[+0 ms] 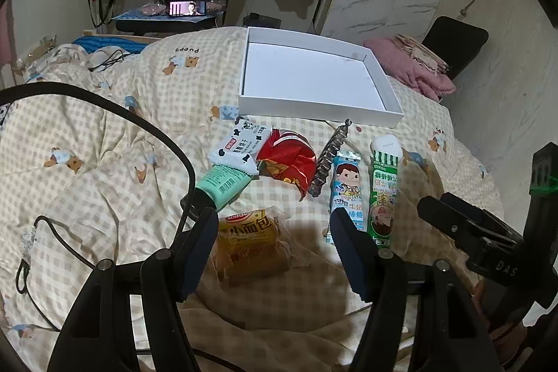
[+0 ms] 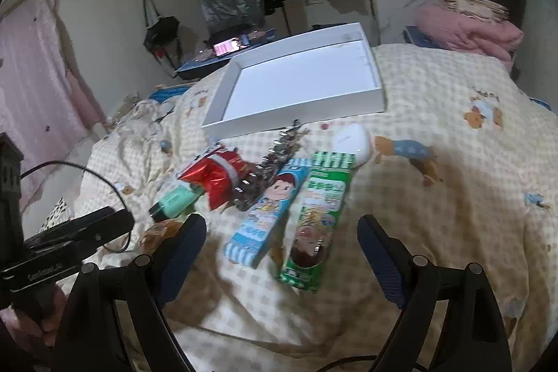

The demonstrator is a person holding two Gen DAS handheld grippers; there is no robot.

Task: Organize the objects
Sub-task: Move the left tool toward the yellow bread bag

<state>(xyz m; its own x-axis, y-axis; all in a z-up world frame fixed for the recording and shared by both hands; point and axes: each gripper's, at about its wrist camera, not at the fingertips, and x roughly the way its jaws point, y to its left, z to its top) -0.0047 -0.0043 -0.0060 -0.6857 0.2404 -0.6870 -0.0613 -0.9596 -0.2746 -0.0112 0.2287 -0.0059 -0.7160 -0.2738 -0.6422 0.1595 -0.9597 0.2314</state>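
Observation:
A shallow white box (image 1: 314, 112) (image 2: 296, 117) lies empty on the checked quilt. In front of it are a cow-print packet (image 1: 240, 145), a red foil packet (image 1: 289, 162) (image 2: 216, 176), a mint-green tube (image 1: 223, 187) (image 2: 174, 201), a silver foil strip (image 1: 327, 162) (image 2: 275, 162), a blue candy packet (image 1: 343, 190) (image 2: 265, 215), a green candy packet (image 1: 383, 194) (image 2: 314, 218) and a small white case (image 1: 387, 143) (image 2: 352, 138). My left gripper (image 1: 275, 253) hangs open over a yellow bread packet (image 1: 251, 243), pads clear of it. My right gripper (image 2: 282, 250) is open above the blue and green packets.
A black cable (image 1: 139, 128) loops over the quilt at the left. A folded pink blanket (image 1: 411, 65) (image 2: 470, 27) sits on a dark chair past the bed's far right corner. A phone with a lit screen (image 1: 186, 8) stands on a stand behind the bed.

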